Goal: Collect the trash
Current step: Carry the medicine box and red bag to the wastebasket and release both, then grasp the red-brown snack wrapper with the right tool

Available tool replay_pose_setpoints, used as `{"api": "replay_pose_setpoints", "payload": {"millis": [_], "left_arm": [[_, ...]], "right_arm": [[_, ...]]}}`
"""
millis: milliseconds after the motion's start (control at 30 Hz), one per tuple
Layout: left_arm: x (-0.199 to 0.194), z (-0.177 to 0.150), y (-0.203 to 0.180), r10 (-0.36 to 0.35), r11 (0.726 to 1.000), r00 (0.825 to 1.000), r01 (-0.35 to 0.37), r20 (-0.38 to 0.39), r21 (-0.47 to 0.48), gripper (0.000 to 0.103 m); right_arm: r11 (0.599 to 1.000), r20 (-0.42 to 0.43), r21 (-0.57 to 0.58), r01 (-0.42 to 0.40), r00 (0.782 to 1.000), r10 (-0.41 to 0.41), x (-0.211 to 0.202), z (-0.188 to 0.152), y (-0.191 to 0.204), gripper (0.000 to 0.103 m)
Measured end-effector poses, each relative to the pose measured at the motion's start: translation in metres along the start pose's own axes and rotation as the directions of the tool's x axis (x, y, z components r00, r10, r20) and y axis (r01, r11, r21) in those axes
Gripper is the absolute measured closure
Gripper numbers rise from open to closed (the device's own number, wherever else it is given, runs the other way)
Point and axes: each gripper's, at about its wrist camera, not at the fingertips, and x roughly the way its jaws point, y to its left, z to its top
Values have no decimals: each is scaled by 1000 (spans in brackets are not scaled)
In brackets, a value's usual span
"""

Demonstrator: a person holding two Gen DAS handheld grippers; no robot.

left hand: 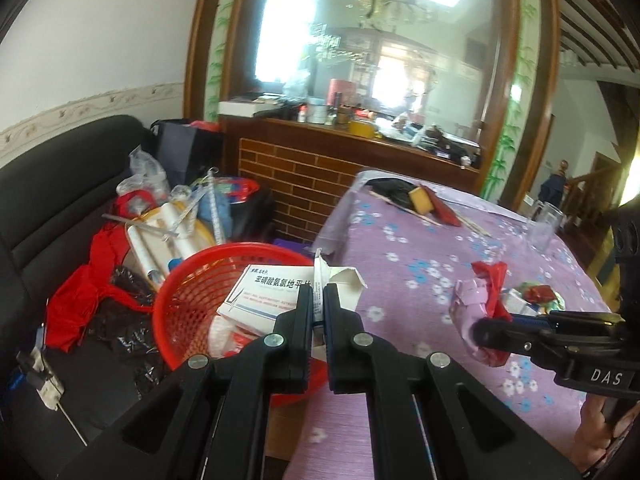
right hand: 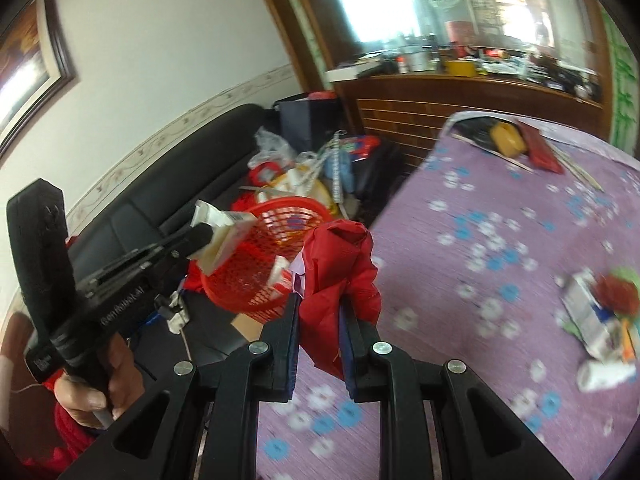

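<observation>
Cluttered living room, left gripper (left hand: 318, 294) jaws clenched on a white medicine box (left hand: 264, 294) above the red basket (left hand: 188, 300), right gripper (right hand: 320, 310) jaws grasping a red wrapper wad (right hand: 340, 272), purple floral desk (left hand: 420, 240), leftover trash pile (right hand: 600, 320) at its edge.

- Daylit room, bright overall; soft, weak shadows.
- Glass partition (left hand: 372, 60) washed with white glare; reflected ceiling panels blown out in both views.
- Strong fisheye bend: wooden frame (left hand: 200, 40) bows, corners vignette to black.
- Left wrist view fairly sharp.
- Right wrist view motion-blurred: flowers on the purple tablecloth (right hand: 500, 240) smear, litter pile (right hand: 600, 320) indistinct.
- Black sofa (left hand: 48, 208) reads dark, little detail.
</observation>
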Motion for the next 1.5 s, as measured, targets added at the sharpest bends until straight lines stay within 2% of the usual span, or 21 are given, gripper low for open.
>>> {"api": "replay_pose_setpoints", "payload": {"millis": [233, 467, 500, 567, 600, 633, 700, 800, 900, 1100, 1233, 1367, 1433, 1500], "left_arm": [[17, -2, 32, 11, 999, 999, -12, -30, -39, 98], [27, 4, 58, 22, 996, 999, -25, -40, -80, 97], [27, 5, 60, 24, 996, 999, -27, -38, -83, 95], [29, 7, 64, 28, 996, 999, -31, -36, -84, 85], [30, 7, 65, 30, 996, 999, -33, -35, -86, 75], [29, 8, 66, 33, 995, 999, -36, -34, -88, 65], [26, 8, 65, 34, 996, 999, -35, -20, -85, 63], [23, 9, 60, 18, 996, 1000, -19, -13, -88, 63], [19, 7, 44, -9, 997, 1000, 9, -2, -80, 55], [19, 0, -18, -99, 995, 995, 99, -20, 0, 49], [30, -10, -69, -162, 985, 984, 166, -73, 54, 44], [47, -22, -116, -231, 966, 962, 245, -146, 82, 44], [55, -28, -140, -255, 956, 950, 276, -182, 96, 44], [59, -33, -158, -276, 947, 938, 303, -210, 108, 44]], "right_arm": [[999, -47, 7, -50, 998, 50, 49, 25, 25, 83], [999, -91, 0, -50, 995, 50, 93, 47, 40, 81], [999, -99, 3, -49, 994, 49, 101, 52, 40, 81], [998, -122, 13, -58, 991, 59, 114, 56, 40, 71], [998, -126, 25, -55, 990, 58, 120, 58, 38, 63], [998, -126, 30, -48, 991, 51, 122, 58, 36, 61], [998, -126, 40, -53, 990, 57, 119, 57, 31, 61], [998, -102, 44, -46, 993, 51, 100, 52, 23, 61], [999, -69, 41, -7, 998, 10, 72, 40, 11, 61], [995, -25, 79, 60, 998, -58, 12, 6, -31, 56], [982, 7, 143, 127, 992, -129, -28, -20, -73, 56], [945, 41, 280, 171, 981, -189, -74, -39, -132, 56], [912, 67, 367, 184, 973, -223, -99, -46, -164, 55], [875, 86, 443, 196, 962, -260, -119, -50, -192, 48]]}}
